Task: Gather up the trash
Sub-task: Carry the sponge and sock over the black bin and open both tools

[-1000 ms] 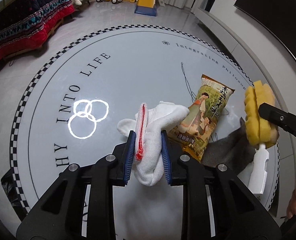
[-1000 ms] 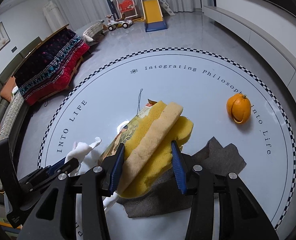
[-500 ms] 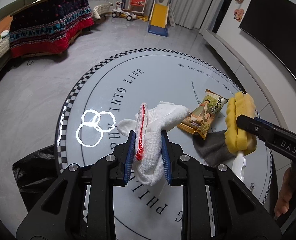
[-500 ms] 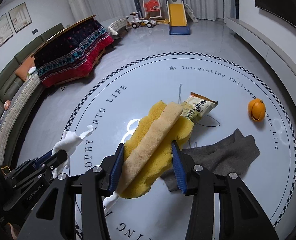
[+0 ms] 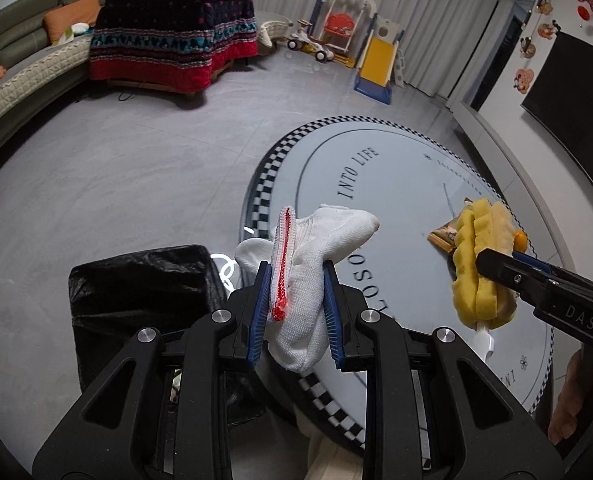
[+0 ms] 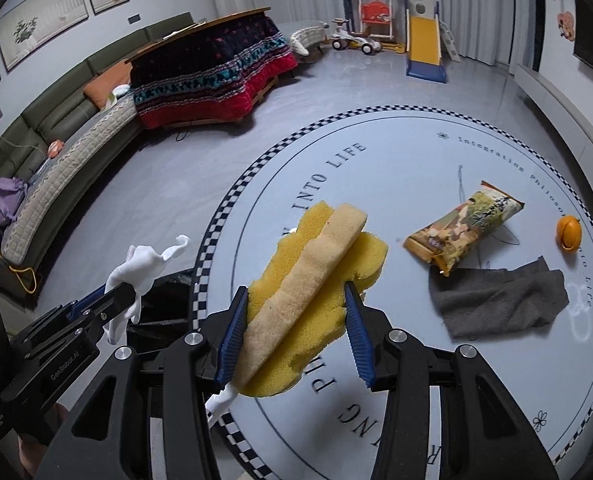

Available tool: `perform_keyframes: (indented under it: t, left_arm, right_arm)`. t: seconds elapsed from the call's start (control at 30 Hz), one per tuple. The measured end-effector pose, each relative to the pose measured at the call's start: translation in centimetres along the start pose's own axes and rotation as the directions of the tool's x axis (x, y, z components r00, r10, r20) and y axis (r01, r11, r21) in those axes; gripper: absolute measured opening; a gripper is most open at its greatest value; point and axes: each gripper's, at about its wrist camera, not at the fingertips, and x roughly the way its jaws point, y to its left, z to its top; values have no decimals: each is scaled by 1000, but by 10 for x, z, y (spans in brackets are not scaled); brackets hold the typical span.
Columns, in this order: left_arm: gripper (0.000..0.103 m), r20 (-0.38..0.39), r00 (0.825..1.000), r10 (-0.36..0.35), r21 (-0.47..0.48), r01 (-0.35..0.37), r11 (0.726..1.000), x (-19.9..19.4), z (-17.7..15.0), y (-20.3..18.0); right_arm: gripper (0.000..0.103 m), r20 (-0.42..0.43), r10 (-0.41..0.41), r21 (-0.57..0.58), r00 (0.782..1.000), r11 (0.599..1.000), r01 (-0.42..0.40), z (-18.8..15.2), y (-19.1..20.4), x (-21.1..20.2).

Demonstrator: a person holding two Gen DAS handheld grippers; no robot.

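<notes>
Both tongs are closed on trash. A white glove with a red-stitched cuff is clamped by the left tongs, held above the rim of the round surface, near the black bin bag. A yellow sponge is gripped by the right tongs. Left lying on the surface are a snack wrapper, a grey cloth and an orange peel.

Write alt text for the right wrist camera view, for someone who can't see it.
The right claw grips a yellow sponge above a round white table. On the table lie a snack wrapper, a grey cloth and an orange peel. At left, the left claw holds a white glove over a black trash bag.
</notes>
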Motion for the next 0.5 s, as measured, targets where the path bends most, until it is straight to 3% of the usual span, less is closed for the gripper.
perform_keyframes:
  t: [0.27,0.5]
  left_arm:
    - [25,5,994,109,-111,-107,988,-26,-38,78]
    - [25,-40,986,164,-218,-168,961,-26,-67,138]
  right_arm:
    - [49,-76,97,-169,992,980,-109,-32,99,22]
    - [49,-164,140,-225,976,958,-175,-51,150,55]
